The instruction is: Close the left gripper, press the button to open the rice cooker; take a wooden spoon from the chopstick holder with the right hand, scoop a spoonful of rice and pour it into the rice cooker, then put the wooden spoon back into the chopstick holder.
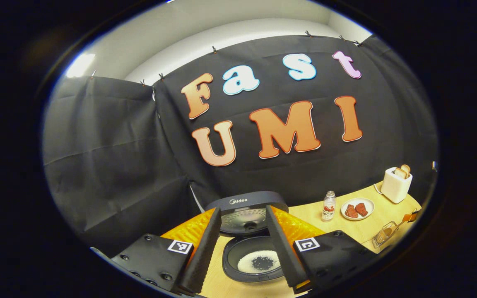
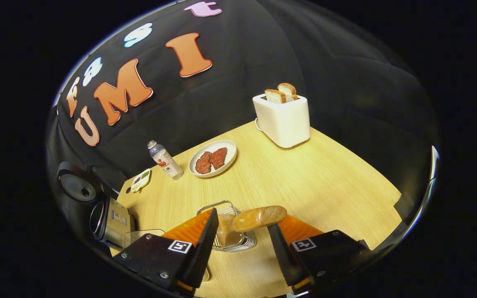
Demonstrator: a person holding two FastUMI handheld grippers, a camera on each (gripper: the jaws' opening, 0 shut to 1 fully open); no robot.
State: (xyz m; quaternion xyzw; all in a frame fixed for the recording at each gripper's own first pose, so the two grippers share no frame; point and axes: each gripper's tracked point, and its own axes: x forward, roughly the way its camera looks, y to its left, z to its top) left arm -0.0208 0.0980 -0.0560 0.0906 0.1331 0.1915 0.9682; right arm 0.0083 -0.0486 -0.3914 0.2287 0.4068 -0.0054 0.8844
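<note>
Between the spread fingers of the left gripper (image 1: 244, 248) sits the open rice cooker (image 1: 250, 244), its dark inner pot holding a patch of white rice with a darker spot in its middle. The lid (image 1: 246, 211) stands raised just beyond the fingertips, ribbed underside facing the camera. The fingers hold nothing. Beyond the right finger, on the wooden table (image 1: 354, 229), stand a small bottle (image 1: 328, 206), a plate of reddish meat pieces (image 1: 357, 209) just beside it, and farther off a white toaster (image 1: 396, 184) with bread in its slots. A wire rack (image 1: 385, 234) lies out past that finger near the table edge.

Ahead of the right gripper (image 2: 242, 236), whose fingers are likewise spread and grasp nothing, stands the wire chopstick holder (image 2: 226, 225) with the wooden spoon (image 2: 259, 218) in it; the spoon's oval bowl lies across the gap, close to the right fingertip, though whether they touch cannot be told. Off past the left finger the rice cooker (image 2: 110, 221) shows with its lid (image 2: 77, 186) up. Farther ahead are the bottle (image 2: 166, 161), the plate (image 2: 213, 159) and the toaster (image 2: 282, 118).
</note>
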